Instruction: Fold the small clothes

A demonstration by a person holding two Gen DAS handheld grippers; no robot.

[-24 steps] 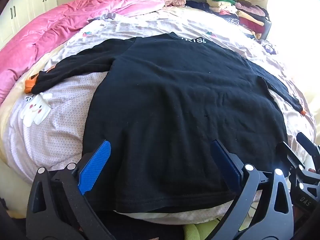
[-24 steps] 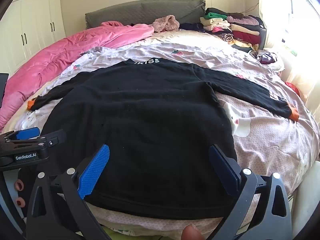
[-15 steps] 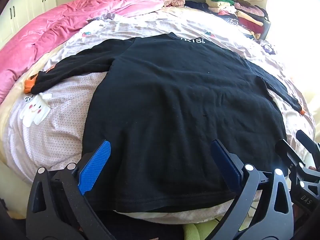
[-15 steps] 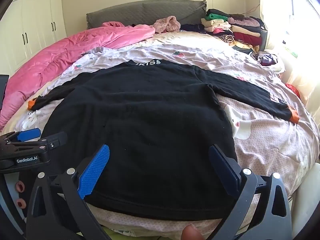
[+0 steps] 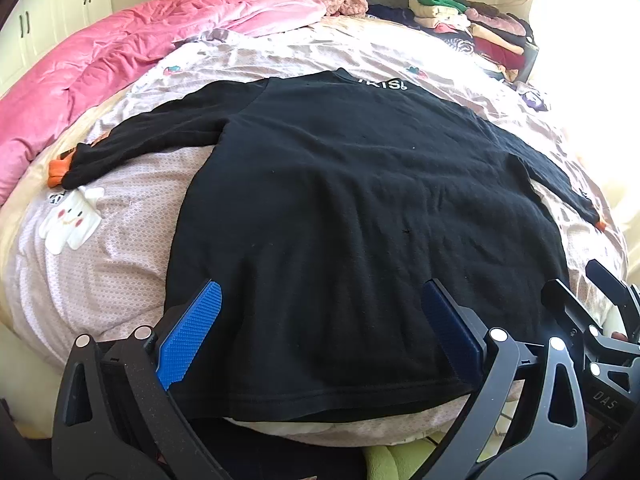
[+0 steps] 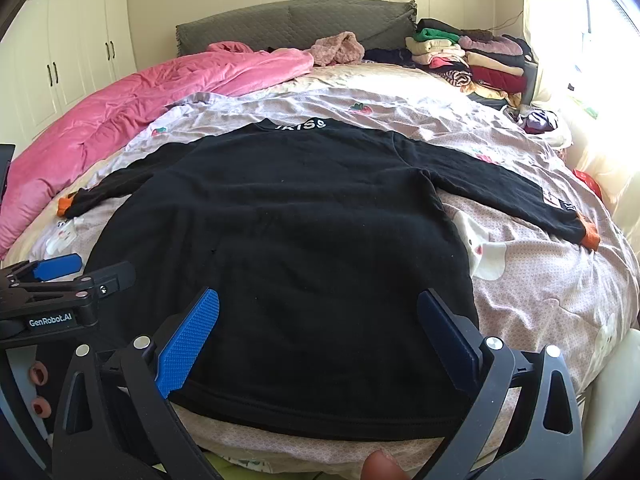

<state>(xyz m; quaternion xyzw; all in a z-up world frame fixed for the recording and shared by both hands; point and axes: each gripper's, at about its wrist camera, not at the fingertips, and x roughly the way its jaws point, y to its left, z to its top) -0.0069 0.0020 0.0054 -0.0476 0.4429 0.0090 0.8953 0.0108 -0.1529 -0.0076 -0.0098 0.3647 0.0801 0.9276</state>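
Observation:
A black long-sleeved top (image 5: 344, 208) with orange cuffs lies flat on the bed, sleeves spread, hem toward me; it also shows in the right wrist view (image 6: 280, 240). My left gripper (image 5: 320, 328) is open and empty, held just above the hem near its left part. My right gripper (image 6: 316, 332) is open and empty, above the hem toward its right part. The right gripper's jaw shows at the right edge of the left wrist view (image 5: 592, 312); the left gripper shows at the left of the right wrist view (image 6: 60, 284).
A pink quilt (image 6: 140, 100) lies along the bed's left side. A stack of folded clothes (image 6: 468, 56) sits at the far right by the grey headboard (image 6: 296, 20). White wardrobes (image 6: 68, 52) stand at the left. The patterned sheet (image 6: 540, 280) surrounds the top.
Both grippers have drifted slightly, staying open over the hem. The top has not moved.

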